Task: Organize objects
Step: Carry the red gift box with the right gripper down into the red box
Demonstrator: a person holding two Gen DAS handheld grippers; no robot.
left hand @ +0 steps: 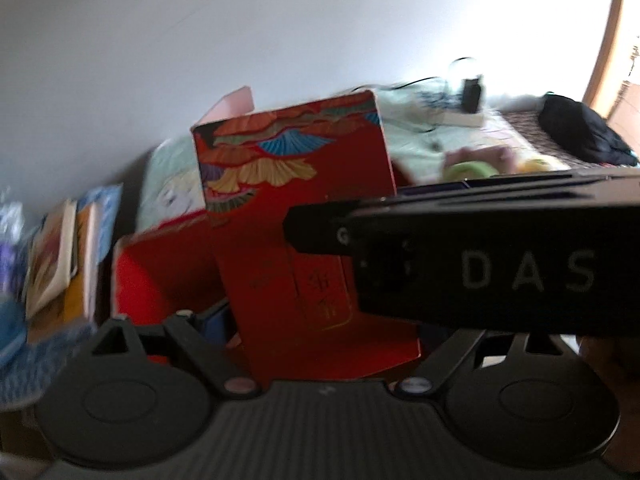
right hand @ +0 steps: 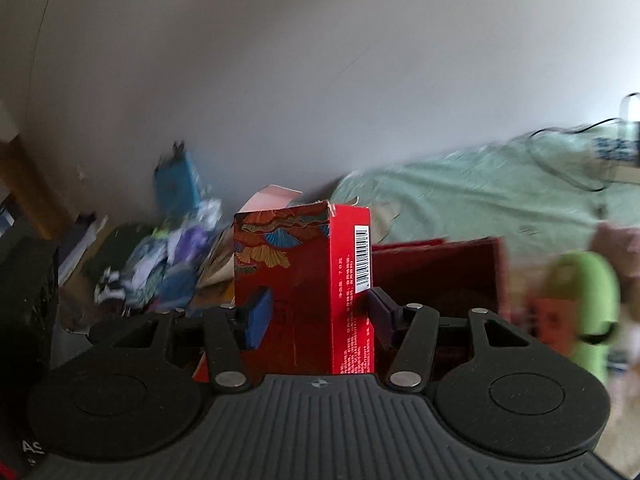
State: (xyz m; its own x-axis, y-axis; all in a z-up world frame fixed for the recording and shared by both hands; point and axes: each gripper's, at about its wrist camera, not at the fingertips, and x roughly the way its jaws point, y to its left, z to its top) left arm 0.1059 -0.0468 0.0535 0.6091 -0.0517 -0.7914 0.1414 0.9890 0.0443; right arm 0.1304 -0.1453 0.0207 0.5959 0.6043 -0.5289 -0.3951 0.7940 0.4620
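Observation:
A tall red box [right hand: 304, 280] with a fan pattern and a barcode on its side stands upright between the blue pads of my right gripper [right hand: 320, 312], which is shut on its lower part. In the left wrist view the same red box [left hand: 296, 216] fills the centre. The black body of the right gripper [left hand: 480, 268], lettered DAS, reaches in from the right across it. My left gripper [left hand: 328, 320] has its links spread wide. One blue pad [left hand: 214, 320] shows just left of the box, and the other finger is hidden behind the right gripper.
A larger open red carton [right hand: 440, 272] sits behind the box. Books [left hand: 60, 264] lean at the left, with a blue box [right hand: 178, 184] and a heap of clutter [right hand: 168, 264]. Pale green bedding [right hand: 480, 200], a green plush toy [right hand: 588, 300] and a black bag [left hand: 580, 132] lie to the right.

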